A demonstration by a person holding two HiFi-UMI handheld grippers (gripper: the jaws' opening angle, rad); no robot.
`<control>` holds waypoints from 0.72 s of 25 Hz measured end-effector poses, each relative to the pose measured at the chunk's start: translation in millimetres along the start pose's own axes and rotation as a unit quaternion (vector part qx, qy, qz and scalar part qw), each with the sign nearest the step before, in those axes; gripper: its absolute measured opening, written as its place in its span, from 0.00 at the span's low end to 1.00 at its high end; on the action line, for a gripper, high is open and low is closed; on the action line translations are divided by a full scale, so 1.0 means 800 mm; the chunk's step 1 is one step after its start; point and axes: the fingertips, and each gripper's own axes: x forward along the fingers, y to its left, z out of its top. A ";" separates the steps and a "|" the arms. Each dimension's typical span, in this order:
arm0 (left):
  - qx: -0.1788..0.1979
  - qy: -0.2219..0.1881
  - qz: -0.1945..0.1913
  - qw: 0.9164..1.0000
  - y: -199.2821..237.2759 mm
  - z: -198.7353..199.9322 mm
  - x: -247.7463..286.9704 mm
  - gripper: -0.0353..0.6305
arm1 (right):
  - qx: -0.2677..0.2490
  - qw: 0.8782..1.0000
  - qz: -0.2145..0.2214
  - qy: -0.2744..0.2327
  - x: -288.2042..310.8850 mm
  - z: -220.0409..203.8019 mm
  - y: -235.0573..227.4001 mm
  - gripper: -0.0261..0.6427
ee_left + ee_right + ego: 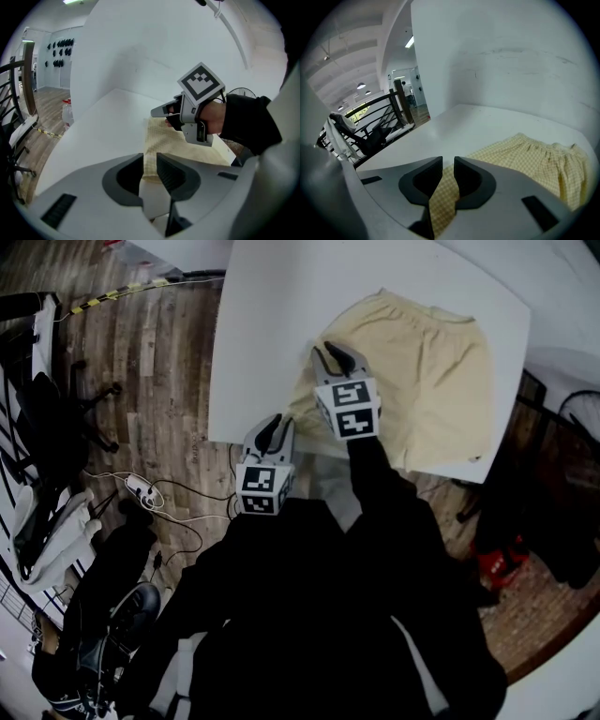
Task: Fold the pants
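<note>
pants [427, 371] lie flat on the white surface [272, 315], centre-right of the head view, waistband toward the top. right claw [336, 360] is pinched on their left edge. left claw [274, 430] is narrow, gripping the lower-left corner. the free cloth lies rightward, so the fold likely goes right.

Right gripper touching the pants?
Touching. Right gripper view: the right gripper has its jaws closed on the pants, cloth pinched between them.

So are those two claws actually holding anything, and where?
Both grip the yellow pants along one side edge: the left gripper at the leg-hem corner, the right gripper farther up that edge.
</note>
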 end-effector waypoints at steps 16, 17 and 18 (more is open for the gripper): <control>0.000 0.075 0.016 0.997 -0.002 -0.025 0.018 0.15 | -0.035 0.996 0.006 0.087 0.025 -0.021 -0.013 0.07; -0.002 0.075 0.019 0.997 -0.002 -0.025 0.018 0.14 | -0.036 0.996 0.005 0.086 0.024 -0.020 -0.014 0.06; -0.003 0.074 0.021 0.997 0.000 -0.024 0.018 0.12 | -0.039 0.995 0.004 0.086 0.024 -0.020 -0.014 0.06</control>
